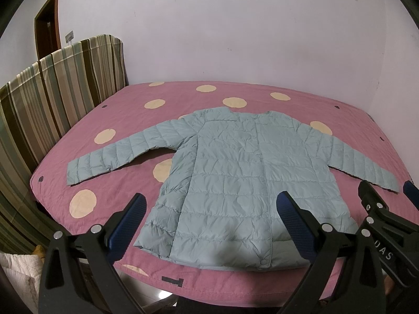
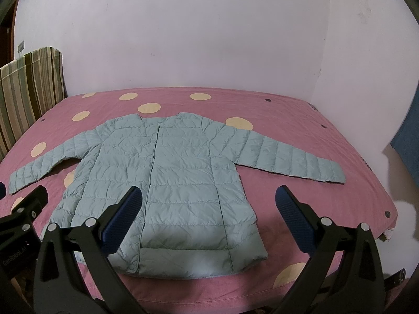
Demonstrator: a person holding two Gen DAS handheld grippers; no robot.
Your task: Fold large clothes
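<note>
Both the left gripper (image 1: 210,218) and the right gripper (image 2: 207,210) hover above the jacket's (image 1: 235,183) hem, jaws released, nothing held; the striped headboard (image 1: 52,99) stands left of the jacket.

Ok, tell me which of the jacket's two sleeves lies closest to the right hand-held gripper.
The sleeve stretched toward the blue-panel side of the bed, its cuff just beyond the right hand-held gripper. The other sleeve points toward the striped headboard, near the left hand-held gripper.
</note>
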